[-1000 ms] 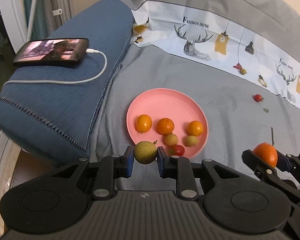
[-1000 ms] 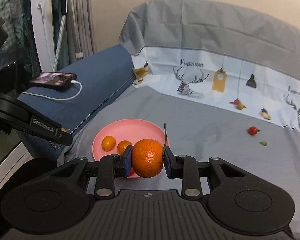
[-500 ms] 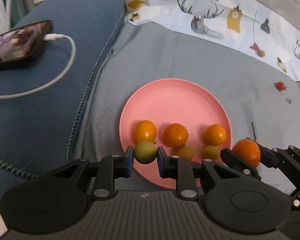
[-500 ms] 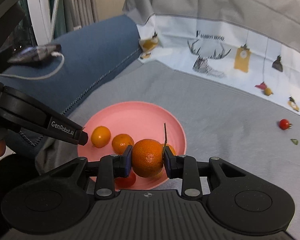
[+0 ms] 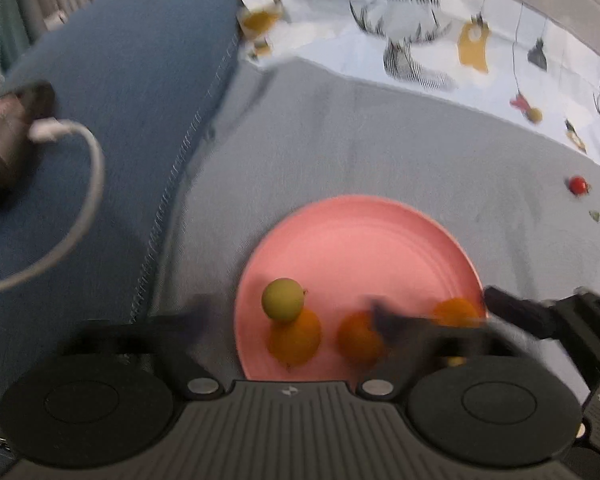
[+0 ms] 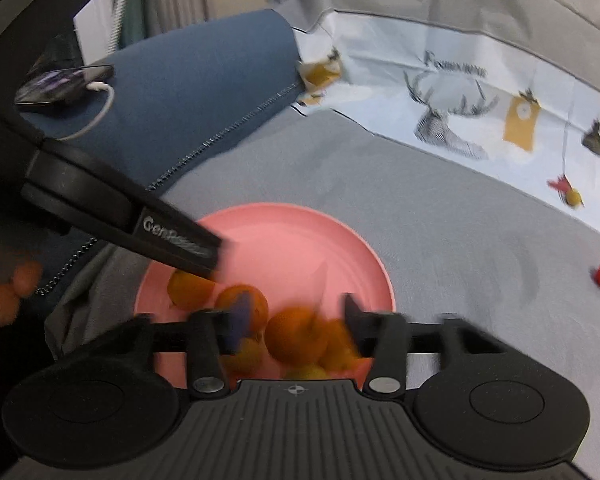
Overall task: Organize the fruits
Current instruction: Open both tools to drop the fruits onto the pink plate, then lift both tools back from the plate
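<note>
From the left wrist, the left gripper [image 5: 288,320] is standing wide open, its jaws having just been spreading; nothing is pressing on the green fruit [image 5: 283,299], which is showing free between them above the pink plate [image 5: 356,236], against a small orange [image 5: 296,338].

From the right wrist, the right gripper [image 6: 290,326] is also parting, its blurred fingers [image 6: 356,320] no longer clamping the large orange [image 6: 296,340], which is sitting between them over the plate among other fruits.

The pink plate [image 5: 360,240] looks like smooth, matt plastic. It lies on a grey woven cloth [image 5: 380,140]. The blue cushion [image 5: 120,100] is coarser fabric with a stitched edge. The phone [image 6: 66,84] has a glossy screen.
</note>
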{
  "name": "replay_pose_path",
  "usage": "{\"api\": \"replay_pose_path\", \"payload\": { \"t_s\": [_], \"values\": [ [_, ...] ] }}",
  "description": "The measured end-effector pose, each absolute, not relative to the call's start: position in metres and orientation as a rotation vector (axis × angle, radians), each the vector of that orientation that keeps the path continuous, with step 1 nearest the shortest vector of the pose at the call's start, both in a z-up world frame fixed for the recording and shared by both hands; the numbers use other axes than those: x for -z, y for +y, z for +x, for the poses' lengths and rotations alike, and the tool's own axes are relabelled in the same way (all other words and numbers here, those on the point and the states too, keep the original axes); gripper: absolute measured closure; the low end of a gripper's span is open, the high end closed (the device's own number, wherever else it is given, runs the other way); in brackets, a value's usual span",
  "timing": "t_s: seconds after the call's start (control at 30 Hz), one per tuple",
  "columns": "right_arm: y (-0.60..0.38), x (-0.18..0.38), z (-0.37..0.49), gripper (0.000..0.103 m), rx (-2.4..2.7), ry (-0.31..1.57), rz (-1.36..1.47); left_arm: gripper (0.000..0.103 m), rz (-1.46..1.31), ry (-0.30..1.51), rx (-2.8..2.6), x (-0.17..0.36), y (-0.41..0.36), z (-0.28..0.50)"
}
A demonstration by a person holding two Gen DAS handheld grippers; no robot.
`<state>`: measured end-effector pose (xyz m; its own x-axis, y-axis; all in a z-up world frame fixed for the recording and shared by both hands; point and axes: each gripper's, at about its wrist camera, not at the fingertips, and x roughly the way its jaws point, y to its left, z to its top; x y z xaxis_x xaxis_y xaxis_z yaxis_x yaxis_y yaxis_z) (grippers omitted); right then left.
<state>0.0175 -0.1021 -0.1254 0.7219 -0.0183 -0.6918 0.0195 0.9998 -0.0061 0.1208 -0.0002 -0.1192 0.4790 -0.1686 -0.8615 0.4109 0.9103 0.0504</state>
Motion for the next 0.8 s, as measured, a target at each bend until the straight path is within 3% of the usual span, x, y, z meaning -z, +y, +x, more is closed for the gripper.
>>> {"api": "replay_pose_path", "payload": {
  "t_s": [0.07,0.4,0.8],
  "values": [
    [-0.099,0.119,0.013,0.019,0.035,0.741,-0.034,0.000,0.270,0.959,0.348,0.110,0.004,0.113],
    [-0.096,0.087,-0.066,0.011,0.138,0.787,0.095,0.000,0.276,1.002,0.321,0.079,0.041,0.038],
    [-0.062,0.043,-0.158,0.005,0.184,0.673,0.051,0.000,0.258,0.923,0.258,0.041,0.078,-0.052]
  ]
}}
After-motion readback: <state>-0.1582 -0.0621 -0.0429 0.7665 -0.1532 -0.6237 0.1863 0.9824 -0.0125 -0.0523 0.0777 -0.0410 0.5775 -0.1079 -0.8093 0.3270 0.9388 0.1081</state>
